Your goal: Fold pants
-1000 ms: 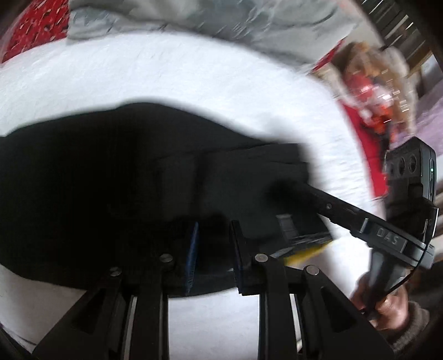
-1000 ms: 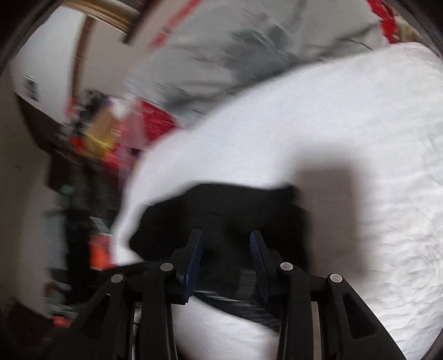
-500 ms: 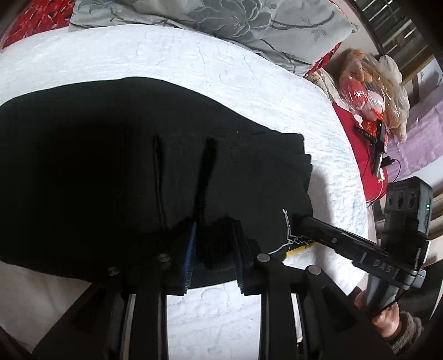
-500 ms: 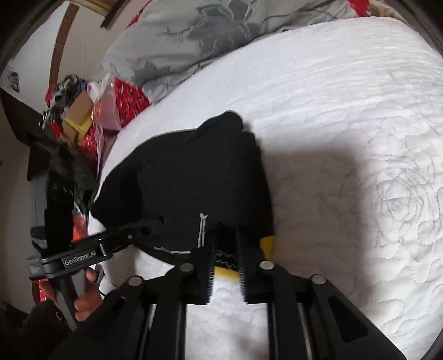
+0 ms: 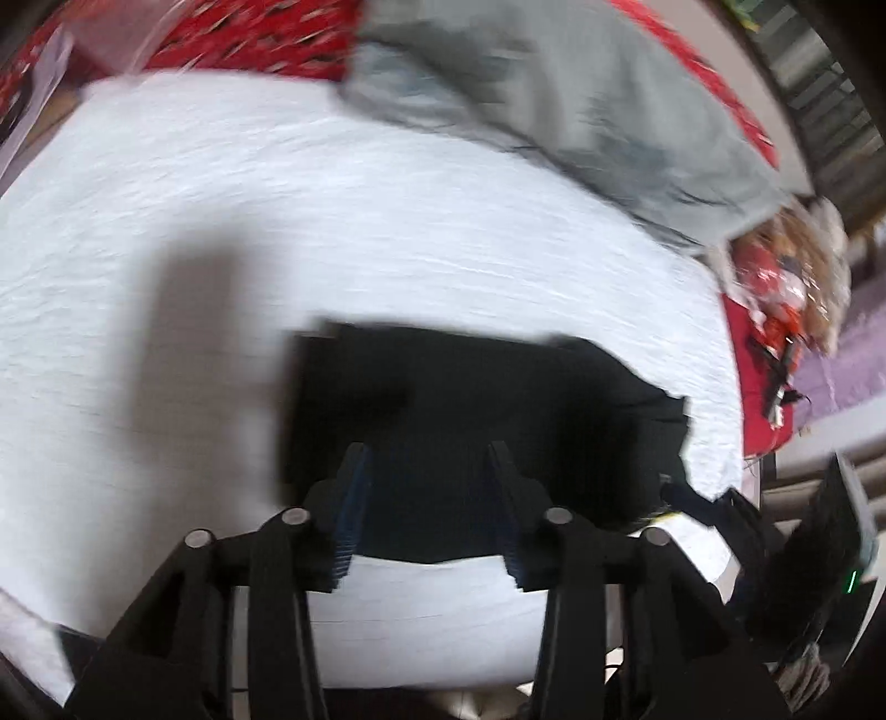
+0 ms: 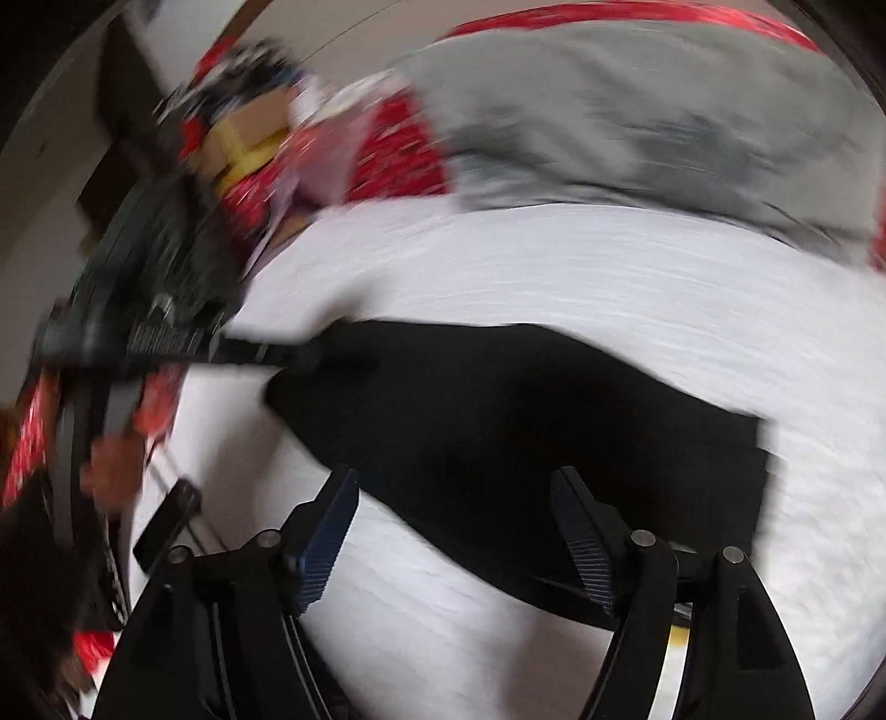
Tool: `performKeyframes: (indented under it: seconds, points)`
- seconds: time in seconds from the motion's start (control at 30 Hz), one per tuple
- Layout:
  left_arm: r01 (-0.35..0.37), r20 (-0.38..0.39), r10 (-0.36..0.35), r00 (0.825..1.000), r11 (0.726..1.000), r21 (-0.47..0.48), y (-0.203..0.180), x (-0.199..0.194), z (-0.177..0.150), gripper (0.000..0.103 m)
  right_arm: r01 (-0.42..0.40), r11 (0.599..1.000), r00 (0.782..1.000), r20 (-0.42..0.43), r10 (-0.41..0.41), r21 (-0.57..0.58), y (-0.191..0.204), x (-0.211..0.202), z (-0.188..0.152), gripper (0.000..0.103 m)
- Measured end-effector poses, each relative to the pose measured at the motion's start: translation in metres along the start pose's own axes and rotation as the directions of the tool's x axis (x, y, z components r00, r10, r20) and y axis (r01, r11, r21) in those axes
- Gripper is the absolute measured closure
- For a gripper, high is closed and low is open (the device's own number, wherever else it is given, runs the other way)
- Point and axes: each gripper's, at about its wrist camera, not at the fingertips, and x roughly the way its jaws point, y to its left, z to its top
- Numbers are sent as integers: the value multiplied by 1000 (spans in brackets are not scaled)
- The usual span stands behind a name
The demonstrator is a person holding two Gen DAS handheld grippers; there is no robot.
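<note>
The black pants [image 5: 487,421] lie in a flat folded block on the white quilt [image 5: 332,221]. My left gripper [image 5: 429,471] hovers over their near edge, its jaws opening. The cloth shows through the gap but no pad presses on it. In the right wrist view the pants [image 6: 526,432] stretch across the middle, and my right gripper [image 6: 454,493] stands wide, still opening, with nothing held. The left gripper [image 6: 310,354] reaches in from the left, its tips at the pants' far corner. Both views are blurred by motion.
A grey flowered pillow [image 5: 554,111] and red patterned bedding [image 5: 249,33] lie along the back of the bed. A bagged soft toy [image 5: 786,266] sits off the right edge. Boxes and clutter [image 6: 243,138] are piled beyond the left side. A person's hand [image 6: 111,471] grips the left handle.
Both grippers were shut on the pants' near edge half a second ago. Both have now let go, spread their jaws, and pulled back and up, so the pants look smaller.
</note>
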Motion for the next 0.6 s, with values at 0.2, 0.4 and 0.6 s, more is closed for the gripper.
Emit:
performKeyframes:
  seconds: [0.2,0.4,0.6]
  points:
    - [16,-135,-19,991,1000,-21,46,20,32,63,24,985,998,-46,-33,-169,92,70,15,29]
    - [92,-241,-91,966,996,-5,59,45,49,63,110,968,993,-16,-117,-227,137,111,7,29]
    - [92,-292,-82,953,996,21,60,66,63,55,205,955,978,21,-205,-215,157,138,9,23]
